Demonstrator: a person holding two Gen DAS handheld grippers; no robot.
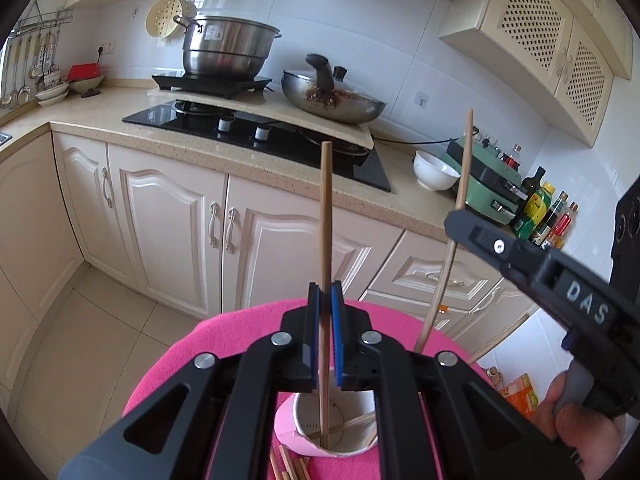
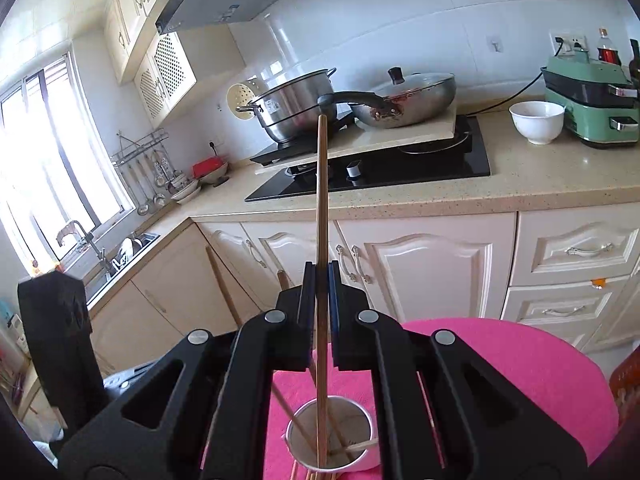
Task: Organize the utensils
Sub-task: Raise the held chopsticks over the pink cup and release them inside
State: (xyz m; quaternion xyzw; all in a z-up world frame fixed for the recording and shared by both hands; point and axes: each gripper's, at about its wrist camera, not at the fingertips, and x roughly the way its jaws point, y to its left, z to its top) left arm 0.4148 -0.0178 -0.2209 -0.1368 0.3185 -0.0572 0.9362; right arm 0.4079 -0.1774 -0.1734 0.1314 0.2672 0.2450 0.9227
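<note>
Lowering two chopsticks at once, I hold one upright in the left gripper (image 1: pixel 325 300), pads clamped on the left chopstick (image 1: pixel 326 216), its tip already inside the cup (image 1: pixel 352 440) on the pink cloth (image 1: pixel 248 332). My right gripper (image 2: pixel 321 280) pinches the right chopstick (image 2: pixel 322 192) over the same cup, apparently. Best done by keeping each stick vertical and opening only once the tip rests at the bottom.

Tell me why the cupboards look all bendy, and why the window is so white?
Both wrist views come through fisheye lenses, so straight cupboard doors and the counter edge curve, and the corners go black. In the right wrist view, daylight floods the window, washing it out. In the left wrist view, the left gripper up close looks huge.
</note>
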